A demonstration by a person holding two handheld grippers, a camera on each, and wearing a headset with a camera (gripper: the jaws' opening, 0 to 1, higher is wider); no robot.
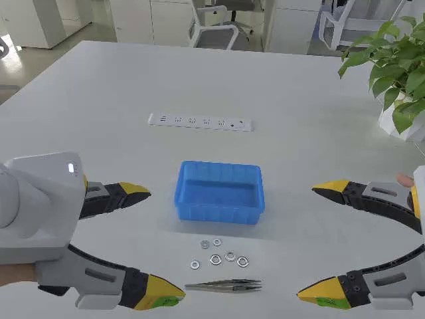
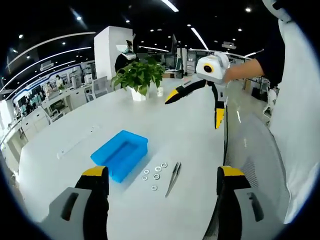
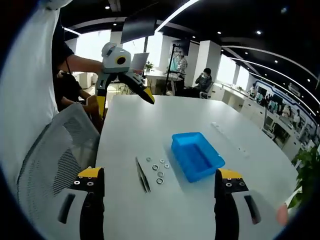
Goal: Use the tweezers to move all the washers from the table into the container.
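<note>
Six washers [image 1: 242, 262] are lying loose on the white table [image 1: 99, 86], bunched together between the blue container [image 1: 219, 191] and the tweezers [image 1: 223, 286]. The container is sitting just beyond them, open side up. The tweezers are lying flat at the near edge, close to the washers but not touching them. The left gripper [image 1: 154, 242] is hovering to the left of this group with its jaws spread wide apart. The right gripper [image 1: 307, 241] is hovering to the right with its jaws spread equally wide. Neither gripper is touching the tweezers or the washers. In the left gripper view a person's hand [image 2: 240, 72] is holding the right gripper up over the table. A power strip [image 1: 200, 122] is lying farther back, beyond the container. A potted plant [image 1: 398, 60] is standing at the far right.
</note>
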